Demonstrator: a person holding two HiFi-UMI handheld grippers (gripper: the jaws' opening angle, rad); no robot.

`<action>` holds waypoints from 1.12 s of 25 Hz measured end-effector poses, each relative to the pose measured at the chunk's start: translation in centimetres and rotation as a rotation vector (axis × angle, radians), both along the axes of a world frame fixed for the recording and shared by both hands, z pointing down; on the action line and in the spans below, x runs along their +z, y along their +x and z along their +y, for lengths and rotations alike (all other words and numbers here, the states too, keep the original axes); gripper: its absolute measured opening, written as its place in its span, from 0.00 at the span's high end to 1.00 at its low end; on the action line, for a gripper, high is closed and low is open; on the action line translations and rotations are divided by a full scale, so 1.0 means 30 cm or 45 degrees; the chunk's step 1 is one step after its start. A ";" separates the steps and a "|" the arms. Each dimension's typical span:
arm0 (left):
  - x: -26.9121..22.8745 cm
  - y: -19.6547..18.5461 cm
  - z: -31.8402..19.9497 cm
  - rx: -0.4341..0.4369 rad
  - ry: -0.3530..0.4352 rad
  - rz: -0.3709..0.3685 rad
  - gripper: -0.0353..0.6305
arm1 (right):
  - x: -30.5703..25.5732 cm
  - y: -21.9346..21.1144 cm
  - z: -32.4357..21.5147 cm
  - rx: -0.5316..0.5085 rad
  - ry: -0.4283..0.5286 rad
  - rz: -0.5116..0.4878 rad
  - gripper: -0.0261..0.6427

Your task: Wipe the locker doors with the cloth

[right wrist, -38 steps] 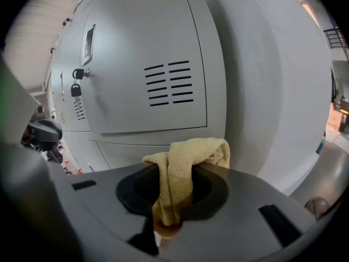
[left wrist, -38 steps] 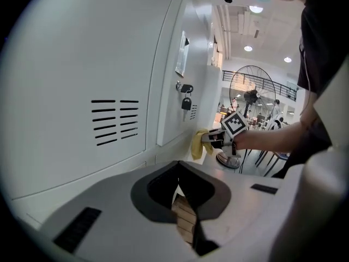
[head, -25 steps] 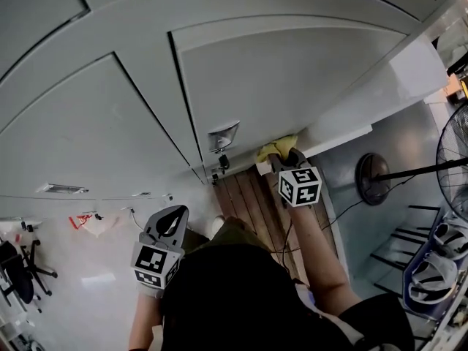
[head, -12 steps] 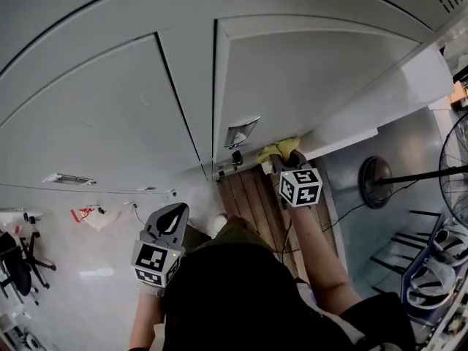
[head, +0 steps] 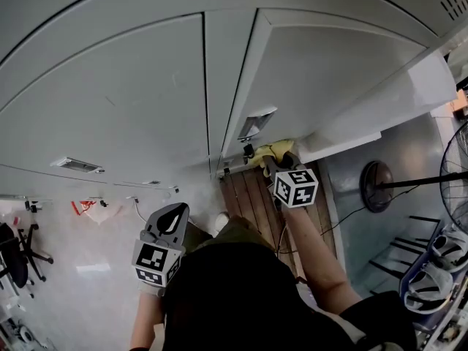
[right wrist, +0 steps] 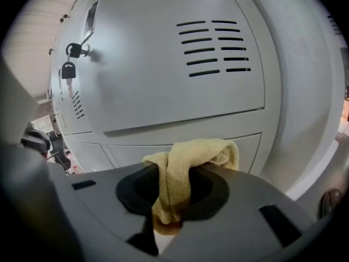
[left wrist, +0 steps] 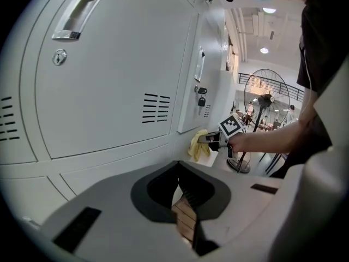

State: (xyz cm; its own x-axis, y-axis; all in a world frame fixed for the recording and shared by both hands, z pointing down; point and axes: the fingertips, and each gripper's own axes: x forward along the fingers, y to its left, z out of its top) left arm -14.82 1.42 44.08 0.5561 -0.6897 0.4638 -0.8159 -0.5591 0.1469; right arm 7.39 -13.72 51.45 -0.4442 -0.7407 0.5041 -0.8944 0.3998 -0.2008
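Right claw [right wrist: 168,203]: clamped on the yellow cloth [right wrist: 182,160], which bunches up and flops over the jaws.
Cloth spot: right up by the bottom edge of the locker door [right wrist: 163,70], under its vents [right wrist: 212,48]. Honestly can't tell if it's touching the metal.
Left claw [left wrist: 179,171]: jaws pinched together with nothing in them, hanging low and well apart from the cloth.
In the way: a key [right wrist: 69,71] dangles from the door's lock, left of the cloth, with a recessed handle [head: 257,123] above.
Materials: the cloth is soft, lumpy terry. The doors are smooth pale grey metal with slotted vents.
Room: a wood plank floor [head: 248,196] at the locker base, and a big standing fan [left wrist: 265,100] off to my right.
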 end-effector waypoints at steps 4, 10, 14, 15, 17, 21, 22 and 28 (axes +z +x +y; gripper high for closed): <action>0.004 -0.022 0.021 -0.017 0.000 -0.001 0.93 | -0.010 -0.058 0.014 -0.018 -0.018 -0.069 0.84; -0.009 -0.047 0.042 -0.035 0.009 0.003 0.93 | -0.028 -0.134 0.037 -0.029 -0.041 -0.169 0.84; -0.008 -0.065 0.057 -0.050 0.007 0.000 0.93 | -0.041 -0.196 0.051 -0.055 -0.051 -0.226 0.84; -0.007 -0.069 0.061 -0.055 0.006 0.001 0.93 | -0.045 -0.211 0.055 -0.062 -0.053 -0.241 0.84; -0.003 -0.079 0.071 -0.068 0.001 0.002 0.93 | -0.049 -0.242 0.064 -0.077 -0.058 -0.267 0.84; -0.005 -0.094 0.078 -0.082 0.013 -0.005 0.93 | -0.050 -0.297 0.077 -0.106 -0.072 -0.311 0.84; -0.008 -0.096 0.079 -0.083 0.019 -0.007 0.93 | -0.051 -0.311 0.080 -0.114 -0.076 -0.324 0.84; -0.001 -0.106 0.091 -0.101 0.011 -0.015 0.93 | -0.045 -0.371 0.096 -0.149 -0.100 -0.381 0.84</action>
